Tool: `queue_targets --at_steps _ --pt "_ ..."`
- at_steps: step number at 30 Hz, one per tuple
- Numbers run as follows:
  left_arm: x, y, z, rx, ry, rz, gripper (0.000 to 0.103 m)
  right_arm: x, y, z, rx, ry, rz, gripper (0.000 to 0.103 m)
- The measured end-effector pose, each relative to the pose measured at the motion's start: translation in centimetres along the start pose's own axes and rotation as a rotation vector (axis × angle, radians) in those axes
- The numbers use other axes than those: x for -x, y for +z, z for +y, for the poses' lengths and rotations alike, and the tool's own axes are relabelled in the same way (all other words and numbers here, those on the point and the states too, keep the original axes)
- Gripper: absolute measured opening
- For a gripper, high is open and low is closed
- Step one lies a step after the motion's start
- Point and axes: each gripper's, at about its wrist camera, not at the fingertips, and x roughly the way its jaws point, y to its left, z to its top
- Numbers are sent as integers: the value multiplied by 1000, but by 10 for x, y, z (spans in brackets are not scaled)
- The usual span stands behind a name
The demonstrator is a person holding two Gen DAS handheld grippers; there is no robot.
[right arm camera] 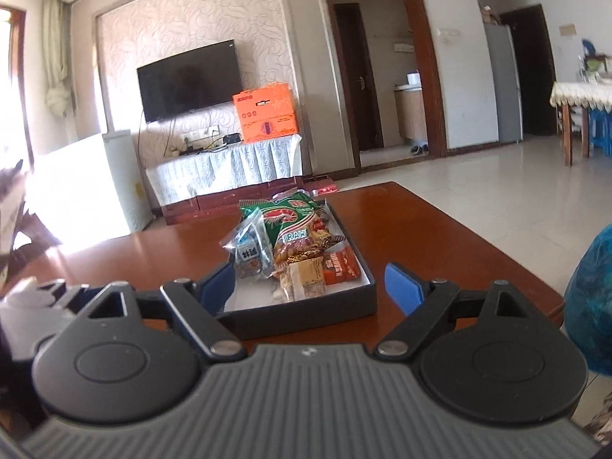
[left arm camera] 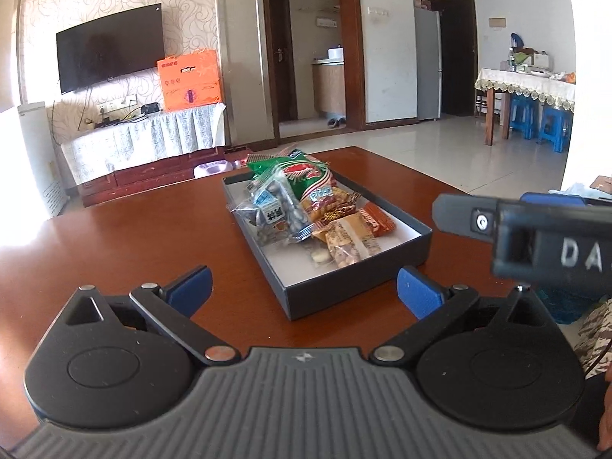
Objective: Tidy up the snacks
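Observation:
A dark grey box (left arm camera: 355,287) (right arm camera: 306,315) with a white floor lies on the brown table (left arm camera: 114,237) (right arm camera: 440,237). Several snack packets fill it: a green prawn-cracker bag (left arm camera: 302,176) (right arm camera: 294,218), a clear bag of wrapped sweets (left arm camera: 271,214) (right arm camera: 248,248), an orange packet (left arm camera: 378,220) (right arm camera: 340,266) and a tan nut packet (left arm camera: 350,241) (right arm camera: 306,281). My left gripper (left arm camera: 304,292) is open, just short of the box's near corner, nothing between its blue pads. My right gripper (right arm camera: 311,287) is open wide, its fingers astride the near wall without touching it. In the left wrist view, the right gripper's body (left arm camera: 535,237) shows at right.
A blue bag (right arm camera: 593,306) sits at the table's right edge. Beyond the table stand a TV (left arm camera: 111,53), a covered cabinet with an orange carton (left arm camera: 191,80), a white appliance (right arm camera: 114,179), and a dining table with blue stools (left arm camera: 535,114) on the tiled floor.

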Motion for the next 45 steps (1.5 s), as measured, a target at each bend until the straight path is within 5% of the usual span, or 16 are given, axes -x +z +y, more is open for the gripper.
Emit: queue_targets --at_steps 45 --pt "-15 -2 3 -7 8 42 103 -5 -4 2 22 13 37 87"
